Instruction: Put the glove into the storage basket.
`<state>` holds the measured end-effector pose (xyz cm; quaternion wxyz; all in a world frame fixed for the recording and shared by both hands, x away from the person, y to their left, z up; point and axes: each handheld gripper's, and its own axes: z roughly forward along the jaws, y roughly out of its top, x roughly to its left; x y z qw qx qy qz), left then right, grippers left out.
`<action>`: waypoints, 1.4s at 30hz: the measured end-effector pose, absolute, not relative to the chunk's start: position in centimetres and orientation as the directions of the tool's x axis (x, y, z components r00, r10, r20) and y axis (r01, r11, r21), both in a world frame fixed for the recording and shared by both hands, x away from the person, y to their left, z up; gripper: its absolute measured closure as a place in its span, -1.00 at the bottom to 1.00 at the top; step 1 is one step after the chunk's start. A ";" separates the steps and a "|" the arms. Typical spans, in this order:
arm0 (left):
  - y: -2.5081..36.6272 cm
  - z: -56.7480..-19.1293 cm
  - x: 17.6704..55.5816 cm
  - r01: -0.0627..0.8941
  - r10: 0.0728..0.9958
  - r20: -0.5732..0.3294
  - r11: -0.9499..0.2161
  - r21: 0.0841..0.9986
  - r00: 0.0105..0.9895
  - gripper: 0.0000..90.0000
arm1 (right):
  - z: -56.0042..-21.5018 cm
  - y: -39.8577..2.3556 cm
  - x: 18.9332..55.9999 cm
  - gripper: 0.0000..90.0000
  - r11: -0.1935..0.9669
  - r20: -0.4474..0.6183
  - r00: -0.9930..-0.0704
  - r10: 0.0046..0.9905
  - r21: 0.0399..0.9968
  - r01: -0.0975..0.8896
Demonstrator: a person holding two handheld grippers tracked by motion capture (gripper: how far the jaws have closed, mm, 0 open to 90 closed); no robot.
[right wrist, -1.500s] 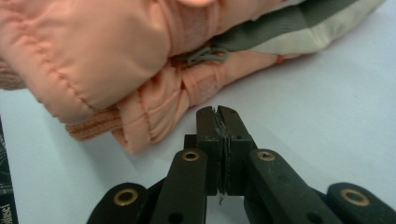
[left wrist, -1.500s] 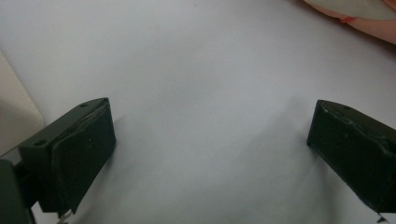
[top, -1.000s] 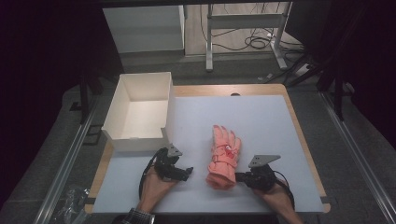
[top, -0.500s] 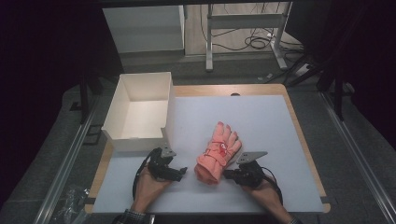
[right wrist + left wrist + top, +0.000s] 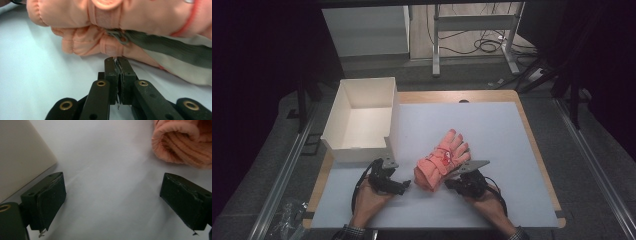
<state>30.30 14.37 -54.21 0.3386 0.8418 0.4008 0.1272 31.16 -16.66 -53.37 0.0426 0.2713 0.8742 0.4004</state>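
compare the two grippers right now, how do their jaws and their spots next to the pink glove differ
The left gripper has its jaws spread wide with only bare mat between them; the right gripper has its jaws pressed shut, nothing visibly held. The left gripper sits a little way off the pink glove, facing its knit cuff end; the right gripper's tips are up against the glove's side. Both are black, hand-held and low over the table.

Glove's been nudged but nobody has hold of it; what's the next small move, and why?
Probably slide the left gripper right onto the glove's cuff and close. Its jaws stand open with nothing between them, the cuff lies just ahead, and the right gripper is shut against the glove, gripping nothing.
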 end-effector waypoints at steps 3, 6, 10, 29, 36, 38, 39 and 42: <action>14.3 -54.1 30.1 0.587 0.755 -0.067 -0.448 0.674 0.653 -0.87 | -53.3 -17.3 31.2 0.88 0.531 0.132 -0.843 0.521 0.724 0.441; 14.1 -53.6 29.7 0.585 0.736 -0.099 -0.441 0.681 0.670 -0.89 | -53.0 -18.9 31.3 0.82 0.517 0.119 -0.822 0.557 0.725 0.455; 13.7 -53.1 29.2 0.574 0.708 -0.115 -0.455 0.681 0.697 -0.97 | -53.0 -20.4 31.5 0.68 0.505 0.091 -0.798 0.596 0.730 0.461; 10.6 -46.5 30.4 0.536 0.652 -0.111 -0.500 0.680 0.750 -1.00 | -51.9 -27.8 34.3 -0.19 0.420 -0.007 -0.630 0.776 0.751 0.509; 7.5 -45.7 32.2 0.528 0.629 -0.110 -0.530 0.663 0.770 -1.00 | -52.7 -28.8 35.1 -0.32 0.438 -0.040 -0.609 0.792 0.732 0.521; 7.0 -45.7 32.5 0.525 0.627 -0.105 -0.536 0.662 0.772 -1.00 | -52.7 -28.9 35.1 -0.32 0.436 -0.035 -0.611 0.791 0.733 0.522; 6.1 -45.9 32.9 0.520 0.627 -0.087 -0.552 0.652 0.774 -1.00 | -52.8 -28.8 35.1 -0.35 0.443 -0.039 -0.616 0.787 0.730 0.520; 4.7 -46.3 33.5 0.517 0.626 -0.069 -0.572 0.638 0.777 -1.00 | -52.8 -28.8 35.0 -0.36 0.444 -0.039 -0.617 0.786 0.730 0.519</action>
